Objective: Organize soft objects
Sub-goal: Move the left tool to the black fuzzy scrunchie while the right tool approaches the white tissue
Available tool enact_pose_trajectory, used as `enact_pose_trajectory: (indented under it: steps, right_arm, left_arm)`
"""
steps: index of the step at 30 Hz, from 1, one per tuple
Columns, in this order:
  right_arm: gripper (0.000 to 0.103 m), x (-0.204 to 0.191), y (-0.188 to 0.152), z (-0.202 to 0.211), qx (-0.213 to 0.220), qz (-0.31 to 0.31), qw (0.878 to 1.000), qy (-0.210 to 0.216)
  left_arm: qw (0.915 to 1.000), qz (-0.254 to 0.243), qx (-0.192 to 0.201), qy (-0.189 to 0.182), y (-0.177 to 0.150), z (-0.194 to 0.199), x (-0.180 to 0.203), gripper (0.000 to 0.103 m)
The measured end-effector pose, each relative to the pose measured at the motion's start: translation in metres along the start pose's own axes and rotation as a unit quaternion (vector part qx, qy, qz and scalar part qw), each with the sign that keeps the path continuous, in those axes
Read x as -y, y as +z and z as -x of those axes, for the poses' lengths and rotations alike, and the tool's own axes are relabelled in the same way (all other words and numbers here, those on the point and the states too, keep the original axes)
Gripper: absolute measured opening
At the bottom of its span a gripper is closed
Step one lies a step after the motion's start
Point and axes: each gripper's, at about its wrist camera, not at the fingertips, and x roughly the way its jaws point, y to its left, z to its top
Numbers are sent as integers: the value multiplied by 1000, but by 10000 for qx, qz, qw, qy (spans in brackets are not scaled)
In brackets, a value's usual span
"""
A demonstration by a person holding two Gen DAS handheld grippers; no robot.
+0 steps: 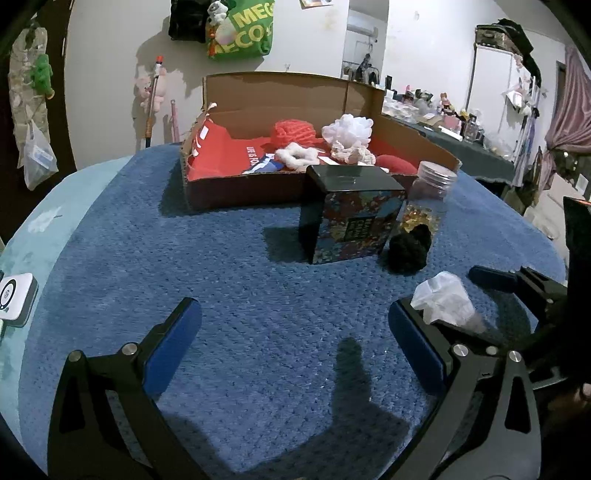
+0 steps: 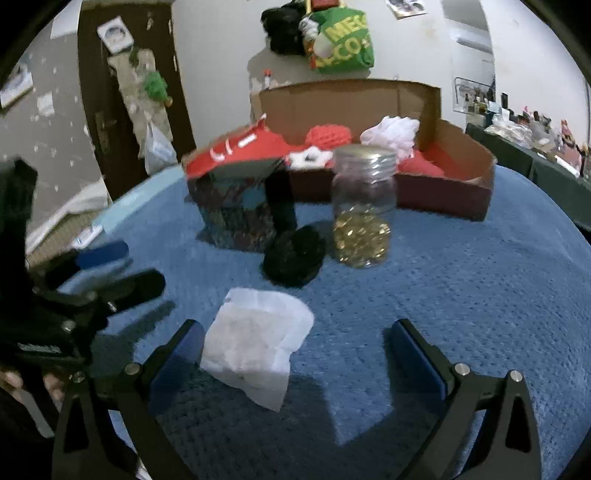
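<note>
Right claw (image 2: pixel 295 354) gapes, released, around the white crumpled tissue (image 2: pixel 255 343) on the blue table (image 2: pixel 461 295); left claw (image 1: pixel 295 343) likewise spread, empty; closing off-centre (tissue hugs one finger) could push it aside.

Blue blanket (image 1: pixel 240 258) carries cardboard box (image 1: pixel 258 184), patterned box (image 1: pixel 354 225), jar (image 2: pixel 364 214), black pompom (image 2: pixel 293 260), white cloth (image 2: pixel 255 347).

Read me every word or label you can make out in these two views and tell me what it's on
"MEG" above "ECO", cut off: green bag on the wall.
"LIFE IS FO", cut off: red cloth in the cardboard box.
Gold label on the dark patterned box: too blurred to read.
White device at the table's left edge: markings too small.
</note>
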Motion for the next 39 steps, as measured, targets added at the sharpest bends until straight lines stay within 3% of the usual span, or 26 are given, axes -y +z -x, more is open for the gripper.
enact_pose_trajectory:
  steps: [5, 10, 15, 21, 25, 30, 32, 35, 39]
  right_arm:
    - [103, 0, 0, 0, -19, 114, 9992, -371]
    - [103, 35, 0, 14, 95, -100, 9957, -921]
    - [103, 60, -1, 30, 229, -270, 9987, -377]
    - [103, 44, -4, 33, 201, 328, 9984, 413]
    - [102, 24, -3, 22, 43, 675, 9970, 378]
    - [96, 12, -4, 4, -165, 908, 9957, 2]
    - [96, 18, -3, 6, -143, 812, 9966, -70]
    - [96, 37, 2, 10, -55, 599, 9965, -574]
    - [96, 64, 7, 15, -104, 327, 9987, -383]
  left_arm:
    - [10000, -9, -53, -73, 2, -3, 2, 103]
    - [9993, -85, -164, -334, 7, -9, 14, 103]
    - [9971, -279, -213, -680, 16, -16, 32, 103]
    - [9961, -350, -226, -777, 26, -20, 41, 103]
    - [9966, -271, -250, -740, 26, -20, 37, 103]
    - [9968, -190, -369, -683, 22, -20, 27, 103]
    - [9967, -195, -397, -680, 20, -20, 26, 103]
    - [9959, -230, -430, -766, 20, -21, 30, 103]
    - [9942, -326, -453, -925, 20, -24, 42, 103]
